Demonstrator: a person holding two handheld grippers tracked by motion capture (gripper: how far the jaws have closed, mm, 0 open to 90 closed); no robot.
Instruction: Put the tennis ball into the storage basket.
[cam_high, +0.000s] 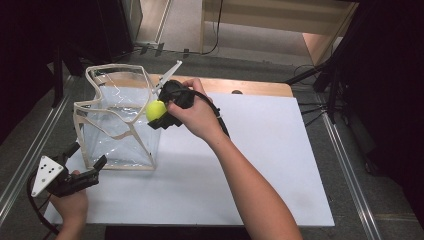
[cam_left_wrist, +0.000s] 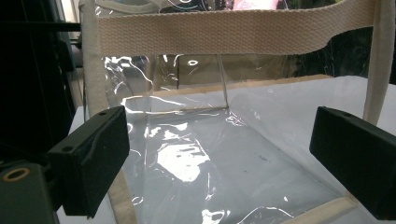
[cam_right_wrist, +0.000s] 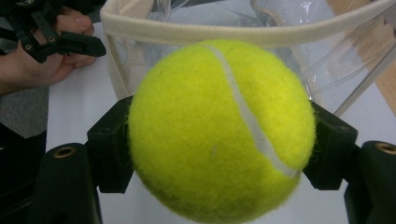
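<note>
While right gripper (cam_high: 159, 116) pinches tennis ball (cam_high: 156, 110), left gripper (cam_high: 90, 162) spread; clear bag (cam_high: 120, 135) base cut off.

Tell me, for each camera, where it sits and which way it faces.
High view: above the table, looking down; both forearms show.
Left gripper view: on the left hand-held gripper, facing the clear bag; open jaws show.
Right gripper view: on the right hand-held gripper, facing the bag's rim; jaws clamp a tennis ball.
Shared: the bag appears in all three views; high and right gripper views share the ball.

No readable text or labels anywhere.
</note>
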